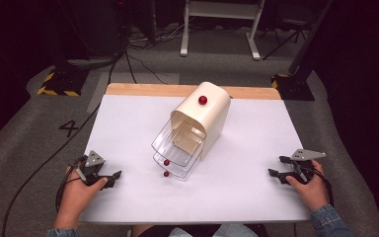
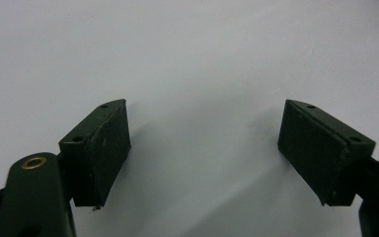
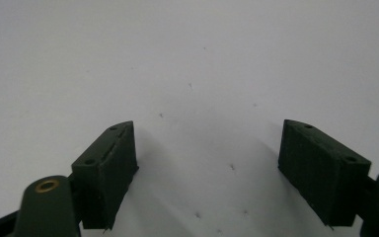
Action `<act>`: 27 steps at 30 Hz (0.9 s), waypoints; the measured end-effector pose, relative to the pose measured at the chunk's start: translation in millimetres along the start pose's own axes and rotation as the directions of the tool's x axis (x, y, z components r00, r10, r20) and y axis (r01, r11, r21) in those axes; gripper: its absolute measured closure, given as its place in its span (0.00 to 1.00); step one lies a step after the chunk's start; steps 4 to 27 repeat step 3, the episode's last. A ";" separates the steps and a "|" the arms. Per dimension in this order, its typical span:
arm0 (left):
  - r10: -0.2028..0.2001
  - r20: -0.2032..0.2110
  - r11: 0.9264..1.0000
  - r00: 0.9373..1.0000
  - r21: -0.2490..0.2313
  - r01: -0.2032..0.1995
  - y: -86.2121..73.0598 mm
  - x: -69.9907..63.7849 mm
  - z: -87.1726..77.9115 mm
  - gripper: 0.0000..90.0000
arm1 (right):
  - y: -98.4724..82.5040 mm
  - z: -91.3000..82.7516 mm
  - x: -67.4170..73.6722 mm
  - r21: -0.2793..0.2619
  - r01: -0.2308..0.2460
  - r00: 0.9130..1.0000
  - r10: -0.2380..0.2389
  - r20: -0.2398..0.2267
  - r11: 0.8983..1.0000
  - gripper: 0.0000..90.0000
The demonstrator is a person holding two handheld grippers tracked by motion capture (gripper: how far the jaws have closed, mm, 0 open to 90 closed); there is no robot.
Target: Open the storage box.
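A small cream box (image 1: 205, 116) with see-through drawers sits in the middle of the white table (image 1: 256, 192), at about 12 o'clock from the person. It lies tipped, and 2 clear drawers (image 1: 177, 148) stick out of its open end toward 7 o'clock. A red knob (image 1: 203, 100) shows on top of the box, and 2 more red knobs (image 1: 166, 168) sit on the drawer fronts. The left gripper (image 1: 112, 178) rests on the table at 8 o'clock from the box, well apart from it, with its jaws spread wide and nothing between them. The right gripper (image 1: 275, 174) rests at 4 o'clock from the box, also well apart, also spread wide and empty. The work looks like closing the drawers, and it has not begun. To do it well, I think 1 gripper should steady the box so it does not slide, while the other pushes a drawer front straight in, slowly, along the way the drawer runs. The high view shows the box, the drawers and both hands. The gripper views show the black pads (image 2: 106, 148) up close over bare white table, so you can be sure they hold nothing
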State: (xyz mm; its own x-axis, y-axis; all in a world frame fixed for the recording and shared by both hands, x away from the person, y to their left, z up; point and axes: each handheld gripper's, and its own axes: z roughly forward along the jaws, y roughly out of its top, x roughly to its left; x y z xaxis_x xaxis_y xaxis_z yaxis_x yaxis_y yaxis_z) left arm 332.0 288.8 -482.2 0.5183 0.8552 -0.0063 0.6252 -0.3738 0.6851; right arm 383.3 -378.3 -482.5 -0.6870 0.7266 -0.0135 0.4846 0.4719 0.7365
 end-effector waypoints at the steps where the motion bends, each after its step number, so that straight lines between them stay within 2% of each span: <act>1: 0.001 0.000 1.000 1.000 0.000 -0.001 -0.1 0.0 -0.1 0.23 | 0.0 0.0 -0.1 0.000 0.000 1.000 0.000 0.000 1.000 0.25; 27: 0.002 -0.001 1.000 1.000 -0.001 -0.002 -0.1 0.1 -0.1 0.23 | 0.0 0.0 0.0 0.000 0.000 1.000 0.000 0.000 1.000 0.25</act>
